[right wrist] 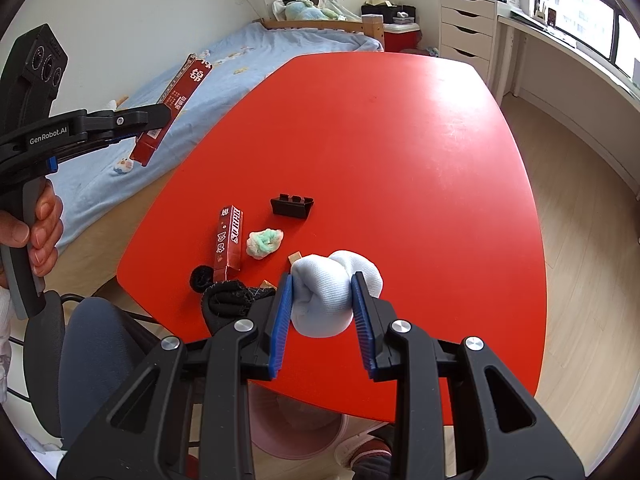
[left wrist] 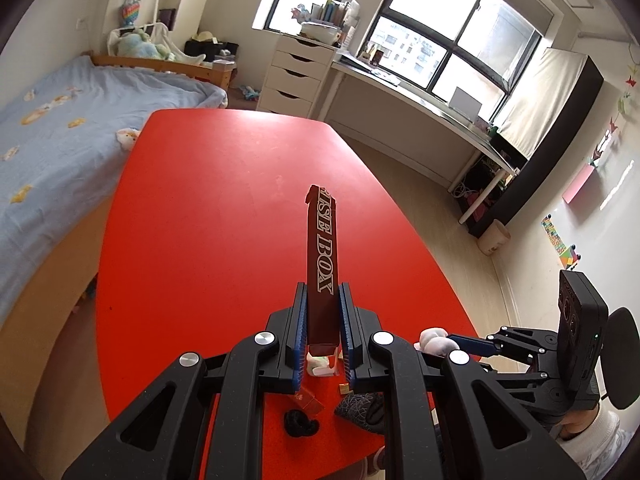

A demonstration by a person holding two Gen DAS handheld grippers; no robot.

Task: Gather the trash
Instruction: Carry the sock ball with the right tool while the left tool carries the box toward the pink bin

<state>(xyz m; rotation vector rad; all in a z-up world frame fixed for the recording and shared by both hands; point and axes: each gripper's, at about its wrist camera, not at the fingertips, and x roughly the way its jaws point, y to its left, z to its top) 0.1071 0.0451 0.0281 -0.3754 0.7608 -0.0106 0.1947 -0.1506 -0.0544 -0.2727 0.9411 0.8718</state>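
Red table [right wrist: 400,140] beside blue-covered bed [right wrist: 120,128]. Left gripper [left wrist: 323,292] clamped narrow on long dark red box [left wrist: 322,248], held off the surface. Right gripper [right wrist: 322,284] squeezing rolled white sock [right wrist: 332,292] near the table's near edge. Second red box [right wrist: 229,236], green-white wad [right wrist: 264,242], black clip [right wrist: 291,205] lying left of it.
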